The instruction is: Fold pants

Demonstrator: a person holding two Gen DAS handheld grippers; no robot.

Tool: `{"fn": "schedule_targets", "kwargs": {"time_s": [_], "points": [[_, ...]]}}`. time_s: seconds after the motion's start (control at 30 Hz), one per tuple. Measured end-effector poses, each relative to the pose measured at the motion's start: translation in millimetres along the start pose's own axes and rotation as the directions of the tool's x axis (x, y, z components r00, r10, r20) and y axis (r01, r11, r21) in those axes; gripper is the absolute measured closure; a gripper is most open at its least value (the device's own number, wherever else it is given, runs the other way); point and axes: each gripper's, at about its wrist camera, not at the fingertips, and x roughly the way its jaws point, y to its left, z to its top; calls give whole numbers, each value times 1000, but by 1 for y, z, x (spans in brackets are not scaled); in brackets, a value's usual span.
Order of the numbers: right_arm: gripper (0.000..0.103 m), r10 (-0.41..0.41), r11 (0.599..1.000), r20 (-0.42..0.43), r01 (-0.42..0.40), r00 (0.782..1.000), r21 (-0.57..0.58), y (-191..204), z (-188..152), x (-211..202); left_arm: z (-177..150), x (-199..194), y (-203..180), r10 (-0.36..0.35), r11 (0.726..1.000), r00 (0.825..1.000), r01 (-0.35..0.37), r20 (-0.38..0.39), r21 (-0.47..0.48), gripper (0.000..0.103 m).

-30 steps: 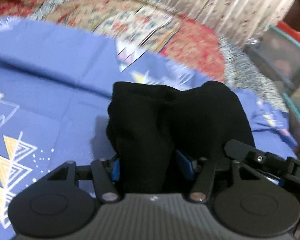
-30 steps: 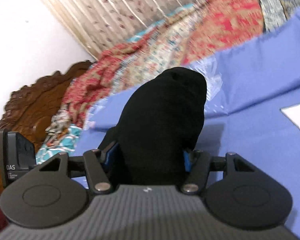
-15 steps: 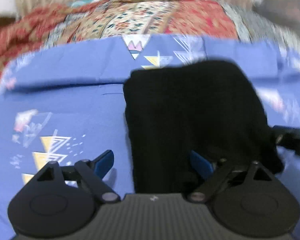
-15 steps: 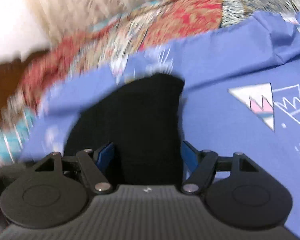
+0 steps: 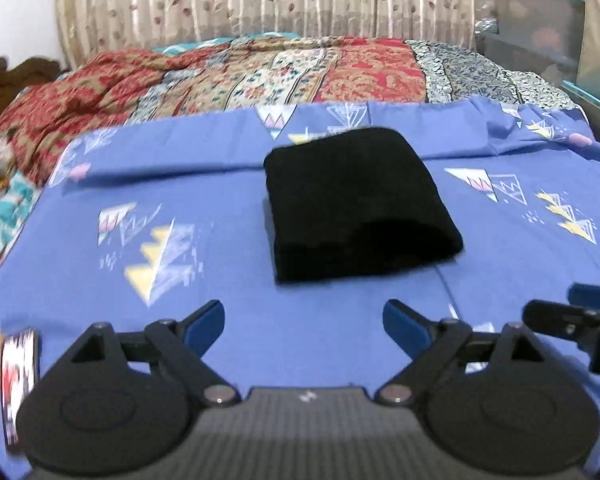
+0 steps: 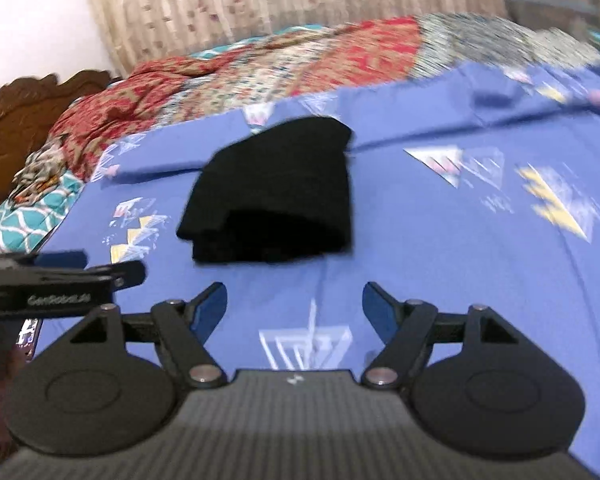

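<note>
The black pants [image 5: 356, 204] lie folded into a thick, soft, rounded-edge bundle on the smooth blue triangle-print bedsheet [image 5: 240, 320]. Left gripper [image 5: 304, 322] jaws are opening, nothing between the blue pads; right gripper [image 6: 294, 306] likewise opening, empty, well short of the bundle.

Right gripper [image 5: 592, 320] cut off by the right edge in the left wrist view; left gripper [image 6: 60, 276] cropped at the left edge in the right wrist view; small printed object [image 5: 18, 364] near left, blurred, unidentifiable; far-right bedsheet [image 6: 540, 92] smeared.
</note>
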Motion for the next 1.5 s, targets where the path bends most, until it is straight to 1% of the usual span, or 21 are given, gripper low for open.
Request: {"fn": "schedule_targets", "kwargs": {"time_s": [0.03,0.07,0.1,0.17,0.3,0.43,0.53,0.63,0.77,1.03,1.13,1.23,1.5], "points": [[19,-14,999,-5,14,1000,29,-4,-9,-9,-7,-5,-1,6,1000,1000,-6,-4,-8,13],[19,-28,998,-10,29,1000,56,-9,-18,-17,-14,-11,-4,12,1000,1000,-12,-7,-14,13],[19,-42,996,-17,43,999,75,-6,-20,-17,-21,-16,-7,15,1000,1000,-15,-10,-17,13],[17,-71,991,-38,75,997,115,-10,-33,-25,-32,-23,-10,17,1000,1000,-18,-18,-26,9],[14,-86,981,-80,98,993,169,-9,-48,-31,-48,-35,-13,23,998,999,-26,-44,-52,6],[7,-80,979,-94,96,992,179,-3,-54,-36,-57,-43,-13,42,996,997,-47,-67,-74,0],[0,-75,986,-79,86,994,142,6,-56,-40,-61,-52,-13,73,994,996,-77,-59,-74,0],[0,-66,992,-76,73,995,101,13,-57,-42,-64,-58,-13,90,993,994,-94,-55,-77,0],[0,-64,994,-79,71,995,87,19,-59,-42,-67,-61,-10,109,991,993,-113,-53,-77,0],[0,-88,988,-95,99,992,120,15,-62,-39,-71,-59,-4,165,982,986,-167,-34,-85,0],[0,-106,987,-96,117,990,114,15,-62,-40,-73,-55,-2,189,978,981,-192,-46,-80,0],[0,-117,984,-95,128,989,120,13,-63,-39,-73,-51,-1,197,977,978,-202,-67,-75,0],[0,-136,980,-115,150,984,131,6,-64,-35,-73,-45,4,242,965,966,-249,-90,-79,0]]}}
